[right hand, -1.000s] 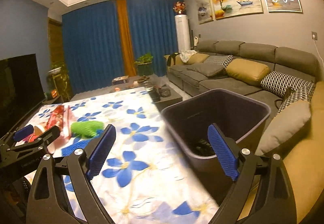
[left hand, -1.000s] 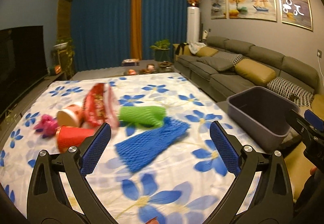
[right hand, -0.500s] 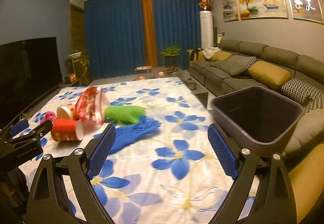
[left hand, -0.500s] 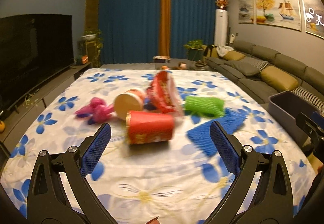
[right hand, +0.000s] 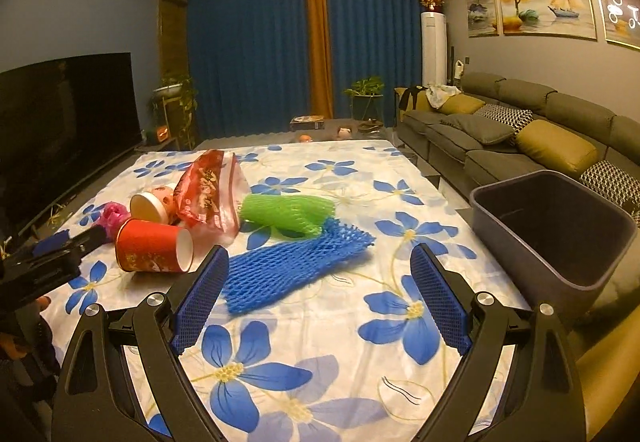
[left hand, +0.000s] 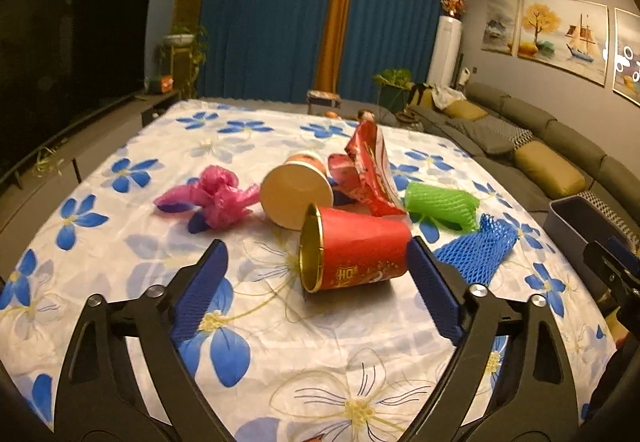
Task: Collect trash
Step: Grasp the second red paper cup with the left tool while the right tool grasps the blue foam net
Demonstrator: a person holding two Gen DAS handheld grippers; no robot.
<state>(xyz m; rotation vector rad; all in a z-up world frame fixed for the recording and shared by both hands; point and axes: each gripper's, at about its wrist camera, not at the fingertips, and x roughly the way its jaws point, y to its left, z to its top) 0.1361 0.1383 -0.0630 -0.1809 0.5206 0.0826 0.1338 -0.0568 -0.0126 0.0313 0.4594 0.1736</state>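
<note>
Left gripper point(left hand: 316, 284) held low and level, jaws spread wide, right gripper point(right hand: 318, 292) likewise, jaws wide apart

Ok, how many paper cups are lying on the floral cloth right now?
2. The red cup lies on its side between the open left gripper fingers; the tan-bottomed cup lies just behind it, beside the pink bag. The red wrapper may hide more.

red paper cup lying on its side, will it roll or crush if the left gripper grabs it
The red paper cup lies on its side on the flowered cloth, so a nudge would probably roll it in a curve, since it tapers. It looks empty and thin-walled, so likely light and easy to crush. The open left gripper has its fingers on either side of it; a gentle squeeze seems wise.
</note>
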